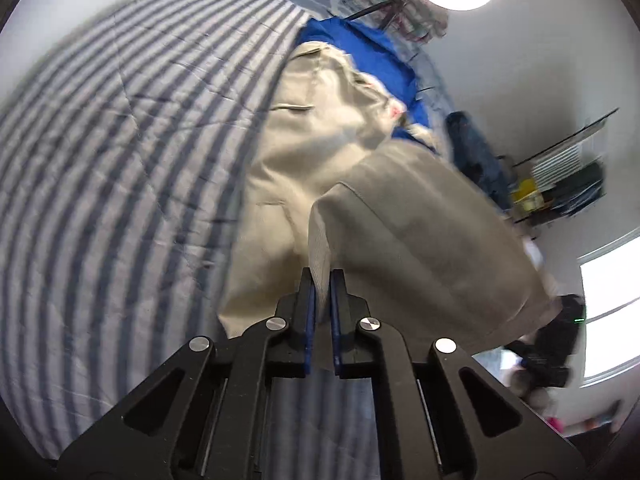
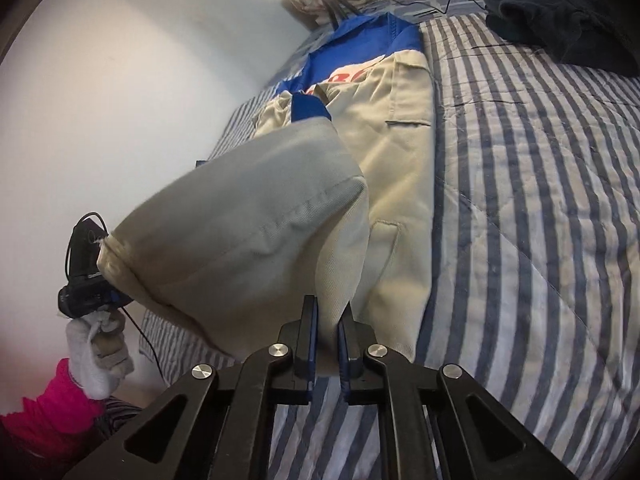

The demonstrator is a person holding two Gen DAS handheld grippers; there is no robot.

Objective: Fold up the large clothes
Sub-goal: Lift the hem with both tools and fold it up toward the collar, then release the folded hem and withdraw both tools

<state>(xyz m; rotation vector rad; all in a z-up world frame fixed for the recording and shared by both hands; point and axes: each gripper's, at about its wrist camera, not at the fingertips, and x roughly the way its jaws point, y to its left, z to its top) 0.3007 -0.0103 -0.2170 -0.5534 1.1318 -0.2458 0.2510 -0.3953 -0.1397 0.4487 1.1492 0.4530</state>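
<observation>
Pinching beige twill jacket (image 2: 400, 152) hem: left tool (image 1: 322, 280), right tool (image 2: 329, 308).

Both grippers were matte black, the left gripper (image 1: 322, 276) and the right gripper (image 2: 330, 308) alike, with blue pads (image 2: 313, 328) lining thin fingers. Round silver screws (image 1: 277, 324) marked the linkage pivots, and the angular arms had triangular cut-outs. The left hand (image 2: 100, 352) wore a white knit glove below a bright pink sleeve (image 2: 48, 408), with a thin black cable (image 2: 150, 344) trailing from its gripper.
</observation>
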